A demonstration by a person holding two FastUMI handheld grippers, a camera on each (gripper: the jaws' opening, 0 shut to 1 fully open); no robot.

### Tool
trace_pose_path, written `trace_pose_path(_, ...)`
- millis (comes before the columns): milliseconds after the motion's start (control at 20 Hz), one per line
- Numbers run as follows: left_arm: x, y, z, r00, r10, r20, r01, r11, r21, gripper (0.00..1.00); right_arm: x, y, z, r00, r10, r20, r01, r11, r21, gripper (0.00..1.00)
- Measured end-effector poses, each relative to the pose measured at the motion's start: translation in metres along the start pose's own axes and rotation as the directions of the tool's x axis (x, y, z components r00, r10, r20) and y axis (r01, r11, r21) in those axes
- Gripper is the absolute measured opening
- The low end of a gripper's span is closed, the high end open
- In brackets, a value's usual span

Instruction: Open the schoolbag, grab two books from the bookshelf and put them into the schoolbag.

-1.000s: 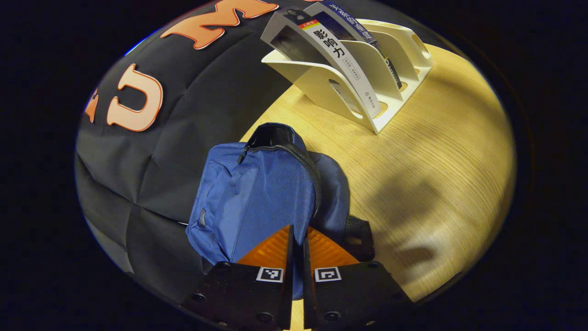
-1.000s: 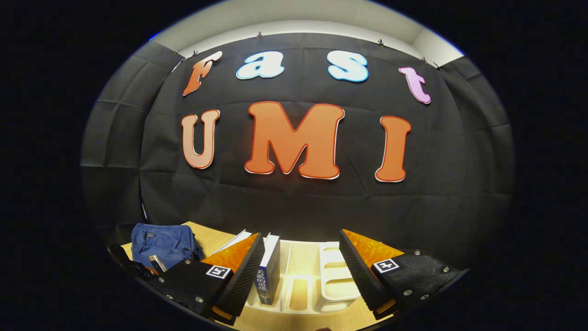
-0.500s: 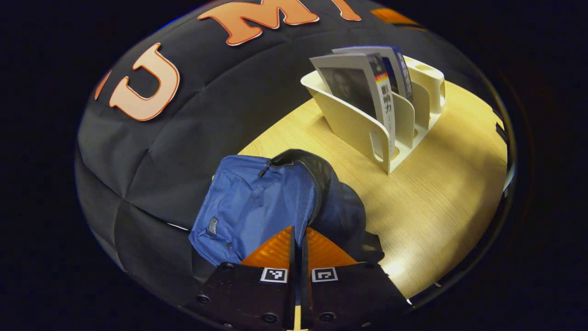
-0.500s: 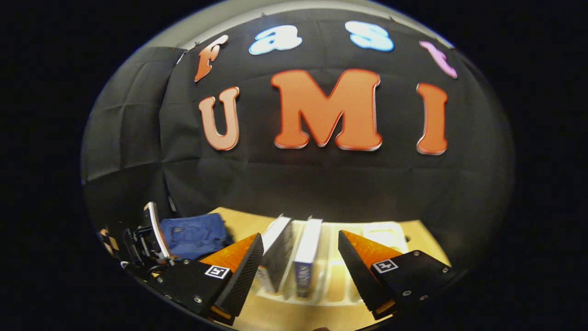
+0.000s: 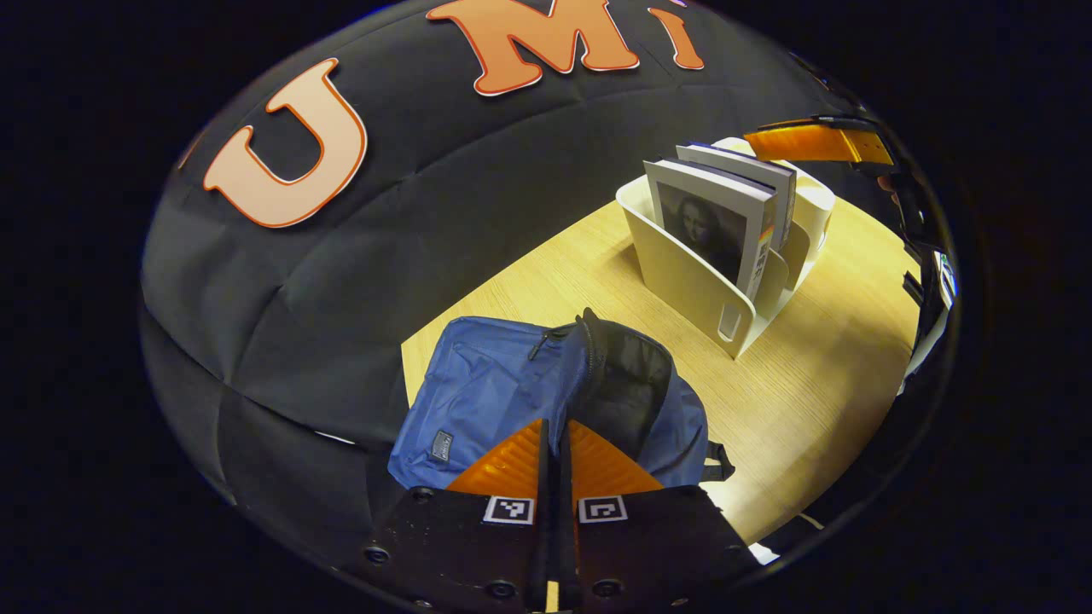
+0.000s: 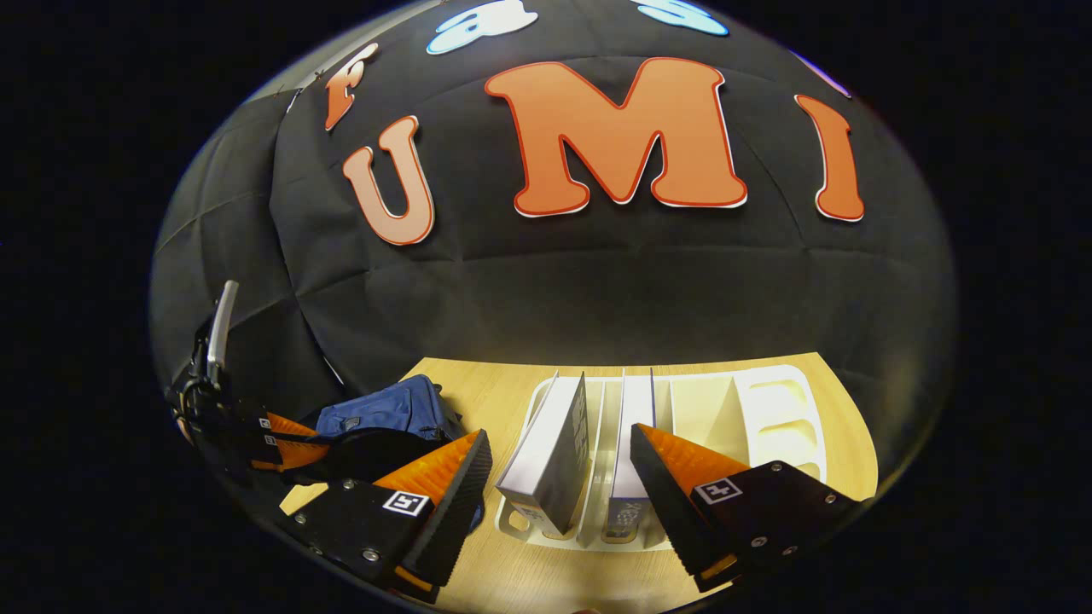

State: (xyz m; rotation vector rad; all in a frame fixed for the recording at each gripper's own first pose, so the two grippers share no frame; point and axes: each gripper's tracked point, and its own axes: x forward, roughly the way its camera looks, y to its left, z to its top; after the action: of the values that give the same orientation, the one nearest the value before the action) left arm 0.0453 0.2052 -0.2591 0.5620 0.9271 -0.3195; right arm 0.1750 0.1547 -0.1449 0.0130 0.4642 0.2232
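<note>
Now the wide-open right tool [image 6: 559, 477] should descend squarely over the tilted book [image 6: 550, 456] in the bookshelf [image 6: 772, 409], while the closed left tool [image 5: 554, 465] holds the schoolbag [image 5: 503, 392] flap open.

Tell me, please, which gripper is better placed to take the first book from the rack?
Right. The right gripper hangs open just above the rack, its fingers either side of the nearest book. The left gripper is pinched on the bag, holding its mouth open.
</note>
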Motion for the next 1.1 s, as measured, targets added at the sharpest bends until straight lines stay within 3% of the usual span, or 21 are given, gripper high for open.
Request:
trace_pose_path(250,-0.005,0.039,0.013,0.998,-0.043,-0.041,0.046,0.996,0.082,0.05,0.029,0.012,-0.010,0.991,-0.030,-0.132,0.032,0.999,0.012,0.97)
trace_pose_path(350,-0.008,0.056,0.024,0.999,-0.040,-0.027,0.043,0.992,0.114,0.05,0.039,0.019,-0.015,0.982,-0.044,-0.186,0.045,0.999,0.001,0.97)
trace_pose_path(550,-0.006,0.060,0.024,0.994,-0.101,-0.044,0.106,0.982,0.155,0.05,0.058,0.032,-0.028,0.953,-0.036,-0.301,0.044,0.999,0.018,0.97)
trace_pose_path(700,0.002,0.059,0.021,0.991,-0.132,-0.034,0.135,0.982,0.131,0.05,0.071,0.027,-0.034,0.925,-0.077,-0.373,0.082,0.997,-0.004,0.97)
trace_pose_path(950,0.016,0.053,0.011,0.981,-0.192,-0.009,0.192,0.978,0.084,0.05,0.089,0.040,-0.063,0.839,0.028,-0.544,0.036,0.994,0.107,0.98)
trace_pose_path(1100,0.024,0.050,0.003,0.976,-0.216,-0.006,0.216,0.975,0.048,0.05,0.098,0.035,-0.063,0.810,0.008,-0.587,0.065,0.993,0.103,0.97)
